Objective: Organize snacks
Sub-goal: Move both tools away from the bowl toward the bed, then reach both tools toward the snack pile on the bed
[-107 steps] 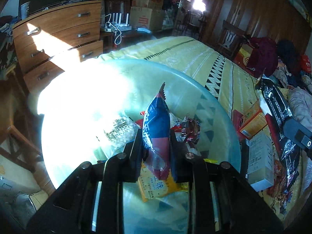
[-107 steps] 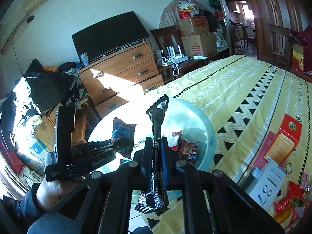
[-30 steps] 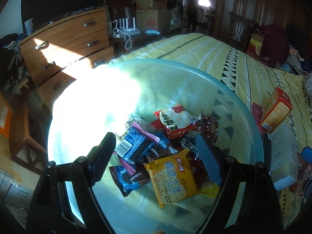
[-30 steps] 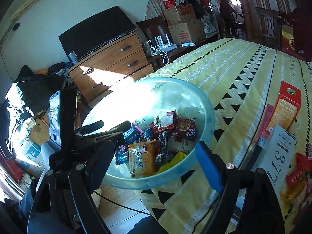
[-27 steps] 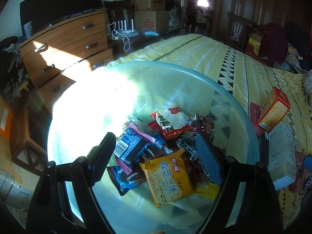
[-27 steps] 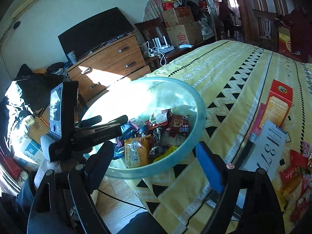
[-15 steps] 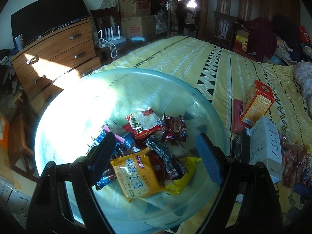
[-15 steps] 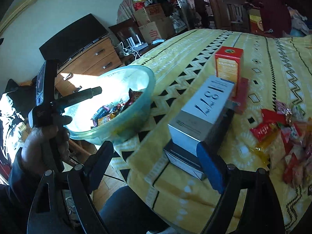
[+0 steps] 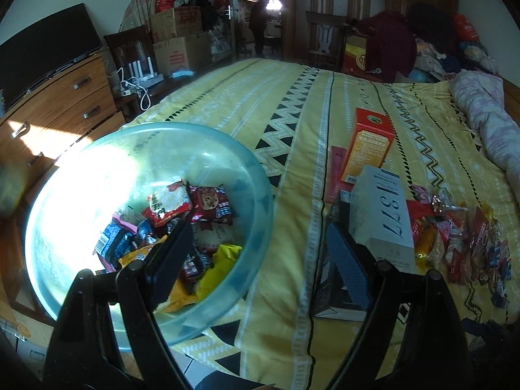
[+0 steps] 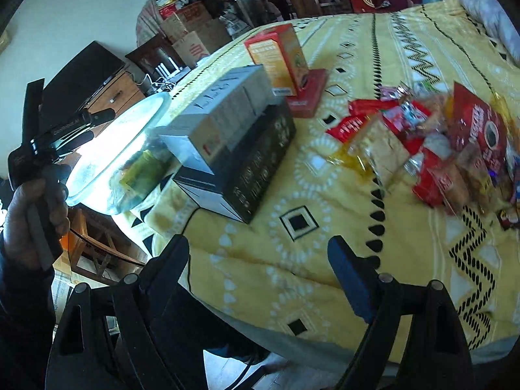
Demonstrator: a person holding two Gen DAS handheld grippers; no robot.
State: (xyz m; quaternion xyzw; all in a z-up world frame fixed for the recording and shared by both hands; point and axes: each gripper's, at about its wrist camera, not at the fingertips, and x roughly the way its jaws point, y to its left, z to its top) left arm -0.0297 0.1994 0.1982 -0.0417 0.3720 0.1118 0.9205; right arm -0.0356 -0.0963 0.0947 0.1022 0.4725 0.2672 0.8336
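A round, translucent pale-blue plastic bowl (image 9: 256,195) sits at the corner of the bed, its rim overhanging the edge, and holds a heap of small snack packets (image 9: 182,224): red ones with printed pictures, a dark blue one with a barcode, an orange one and a bright yellow one. Sunlight glares white on the bowl's left inner wall. A second, loose pile of wrapped snacks (image 10: 432,149), mostly red, orange and clear wrappers, lies on the bedspread well apart from the bowl, blurred in the right wrist view.

Between bowl and pile, a pale grey carton printed with large digits (image 9: 383,214) lies on top of a black box (image 10: 256,162); just beyond them an orange-red carton (image 9: 369,144) rests on a flat red box (image 10: 308,97).

The left gripper (image 9: 256,243) hangs over the bowl's near rim with its jaws spread wide and nothing between them. The right gripper (image 10: 256,253) is likewise wide open and empty, above bare bedspread near the loose pile. In the right wrist view a hand (image 10: 31,214) grasps the left gripper's handle.

The yellow bedspread (image 9: 292,104) carries black zigzag and diamond bands. Around it stand a wooden chest of drawers (image 9: 61,104) with a dark flat screen (image 9: 48,48) on top, stacked cardboard boxes (image 9: 182,39), and heaped clothes (image 9: 422,39)
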